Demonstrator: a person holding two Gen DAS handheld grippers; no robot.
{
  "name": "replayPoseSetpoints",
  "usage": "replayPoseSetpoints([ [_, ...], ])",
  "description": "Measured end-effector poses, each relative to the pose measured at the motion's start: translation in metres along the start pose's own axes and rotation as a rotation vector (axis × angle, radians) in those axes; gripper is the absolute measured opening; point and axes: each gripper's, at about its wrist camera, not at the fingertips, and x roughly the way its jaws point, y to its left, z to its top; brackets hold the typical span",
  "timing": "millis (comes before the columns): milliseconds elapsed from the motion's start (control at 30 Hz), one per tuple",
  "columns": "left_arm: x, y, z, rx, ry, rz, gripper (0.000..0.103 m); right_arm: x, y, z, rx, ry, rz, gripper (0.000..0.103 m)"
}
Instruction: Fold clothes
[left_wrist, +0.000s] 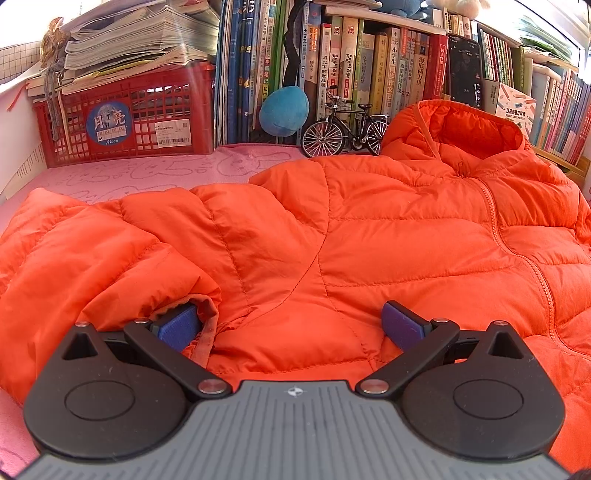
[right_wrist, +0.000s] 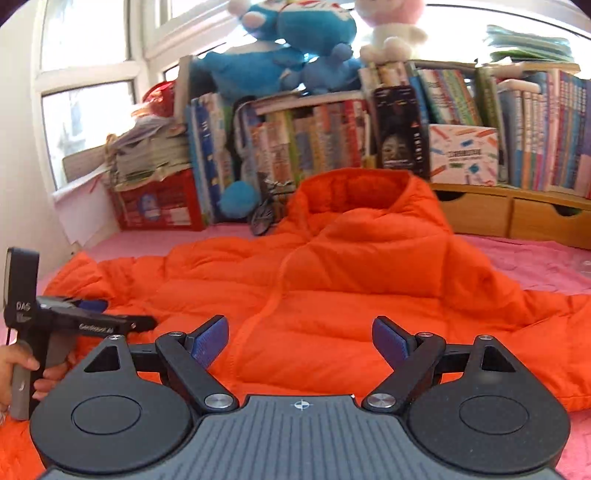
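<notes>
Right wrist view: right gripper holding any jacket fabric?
No: the right gripper stands wide open above the orange jacket, nothing between its pads.

Brightness: both views are brightly lit by daylight.
Source: the light is admitted through the windows (right_wrist: 86, 107) at the upper left of the right wrist view, where the panes are blown out to white.
Glare: the top right corner of the left wrist view is washed out.
Shadows: only soft ones are cast in the folds of the orange jacket (left_wrist: 388, 240).
Blur: the right wrist view is smeared throughout; the left is sharp.
Distortion: the bookshelf (left_wrist: 369, 74) is bowed at the edges, and the corners are darkened.
</notes>
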Motion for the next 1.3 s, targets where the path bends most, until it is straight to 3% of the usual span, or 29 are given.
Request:
replayPoseSetpoints([
  [100, -0.001, 0.000, 0.000, -0.001, -0.004, 0.000, 0.103, 0.015, 0.051, -0.022, -0.170, 0.062, -0.063, 0.085],
  [167, -0.001, 0.000, 0.000, -0.003, -0.005, 0.001, 0.103, 0.012, 0.064, -0.032, -0.250, 0.049, -0.131, 0.087],
  [233, -0.001, 0.000, 0.001, -0.003, -0.006, 0.006, 0.103, 0.003, 0.056, -0.035, -0.255, 0.043, -0.176, 0.093],
  [333, -0.002, -0.001, 0.001, -0.001, -0.007, 0.014, 0.103, -0.007, 0.020, -0.043, -0.223, 0.066, -0.325, 0.094],
  [467, -0.002, -0.003, 0.001, 0.008, -0.010, 0.025, 0.103, -0.027, -0.044, -0.054, -0.083, 0.111, -0.521, 0.094],
  [533, -0.005, -0.005, 0.000, 0.019, -0.022, 0.047, 0.103, -0.040, -0.063, -0.064, -0.085, 0.120, -0.600, 0.094],
  [667, -0.028, -0.019, -0.007, 0.093, -0.089, 0.097, 0.103, -0.055, -0.057, -0.079, -0.194, 0.120, -0.703, 0.094],
  [833, -0.074, -0.046, -0.023, 0.229, -0.215, 0.060, 0.103, -0.071, -0.038, -0.078, -0.211, 0.074, -0.654, 0.094],
  [1033, -0.076, -0.078, -0.005, 0.280, -0.239, -0.001, 0.103, -0.064, -0.020, -0.036, -0.185, -0.022, -0.506, 0.094],
  [1300, -0.037, -0.108, -0.017, 0.331, -0.136, -0.082, 0.103, -0.021, -0.026, 0.029, -0.093, -0.092, -0.384, 0.095],
])
